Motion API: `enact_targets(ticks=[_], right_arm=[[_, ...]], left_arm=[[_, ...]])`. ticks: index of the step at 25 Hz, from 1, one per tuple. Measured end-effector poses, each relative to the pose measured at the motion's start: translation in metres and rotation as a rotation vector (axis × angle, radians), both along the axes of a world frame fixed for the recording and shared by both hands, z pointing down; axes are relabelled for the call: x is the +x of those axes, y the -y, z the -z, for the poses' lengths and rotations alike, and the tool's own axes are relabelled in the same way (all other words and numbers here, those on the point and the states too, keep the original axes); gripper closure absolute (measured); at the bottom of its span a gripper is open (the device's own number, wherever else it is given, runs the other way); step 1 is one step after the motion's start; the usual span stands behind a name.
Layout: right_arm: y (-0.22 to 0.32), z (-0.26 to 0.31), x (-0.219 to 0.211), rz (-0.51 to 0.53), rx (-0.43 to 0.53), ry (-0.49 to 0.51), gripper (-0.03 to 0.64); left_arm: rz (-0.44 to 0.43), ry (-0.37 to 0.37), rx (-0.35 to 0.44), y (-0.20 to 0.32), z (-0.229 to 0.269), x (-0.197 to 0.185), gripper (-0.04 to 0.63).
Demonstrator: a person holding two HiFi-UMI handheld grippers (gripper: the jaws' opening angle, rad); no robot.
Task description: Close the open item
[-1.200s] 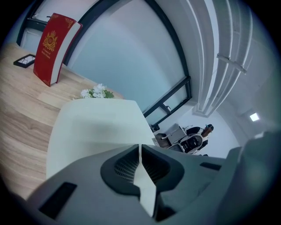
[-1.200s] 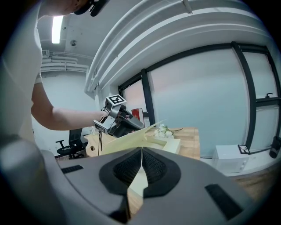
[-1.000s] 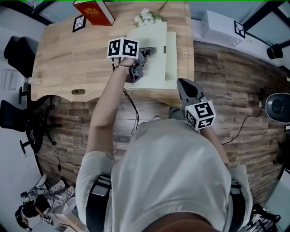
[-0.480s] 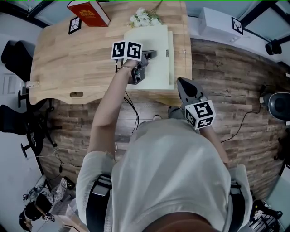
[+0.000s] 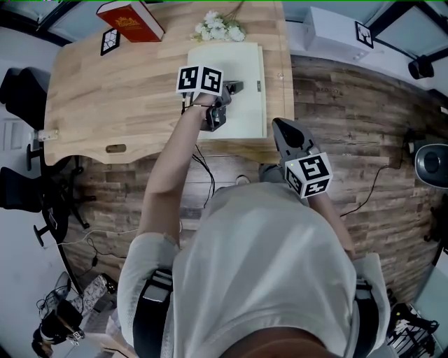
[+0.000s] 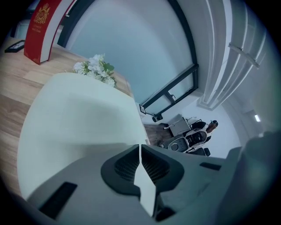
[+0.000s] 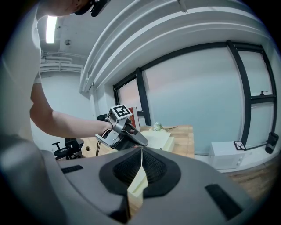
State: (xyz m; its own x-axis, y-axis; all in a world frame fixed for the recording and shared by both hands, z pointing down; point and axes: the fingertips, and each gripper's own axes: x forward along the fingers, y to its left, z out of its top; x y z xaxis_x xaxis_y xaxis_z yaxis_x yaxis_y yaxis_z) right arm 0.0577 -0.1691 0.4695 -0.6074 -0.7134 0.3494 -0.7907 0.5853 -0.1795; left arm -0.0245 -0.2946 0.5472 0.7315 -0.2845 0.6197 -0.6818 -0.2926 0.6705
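Observation:
A pale cream box (image 5: 245, 112) lies on the wooden table (image 5: 119, 91), its lid (image 6: 79, 114) lying nearly flat over the base. My left gripper (image 5: 236, 87) rests on top of the lid with its jaws shut and nothing between them; in the left gripper view the left gripper (image 6: 139, 151) looks across the lid's smooth top. My right gripper (image 5: 278, 129) hangs in the air off the table's near right corner, shut and empty. From the right gripper view, the right gripper (image 7: 141, 154) faces the left gripper (image 7: 125, 132) and the box (image 7: 161, 137).
White flowers (image 5: 218, 28) lie just beyond the box, and a red book (image 5: 129, 19) stands at the table's far side beside a marker card (image 5: 109, 42). A white cabinet (image 5: 336, 38) stands to the right on the wooden floor. Office chairs (image 5: 24, 91) stand at the left.
The lid has come down from a raised slant to lie nearly flat on the box, with the left gripper moving forward on it. The right gripper has hardly moved.

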Motion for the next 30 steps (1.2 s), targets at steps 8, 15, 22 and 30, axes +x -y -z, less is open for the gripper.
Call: enact_targets(ticks=[8,15,22,30], right_arm=[[0.002,-0.002,0.003,-0.007,-0.008,0.0,0.597],[0.004,-0.002,0.003,-0.007,-0.009,-0.001,0.597],[0.007,-0.003,0.002,-0.004,-0.012,-0.004,0.597],[0.007,-0.005,0.001,0.002,-0.015,-0.002,0.597]], left_arm=[[-0.006,0.016,-0.022,0.0,-0.011,0.005,0.563],[-0.001,0.014,-0.041,0.0,-0.019,0.008,0.565],[0.009,0.025,-0.055,0.001,-0.026,0.009,0.568],[-0.03,0.097,-0.049,-0.002,-0.032,0.014,0.569]])
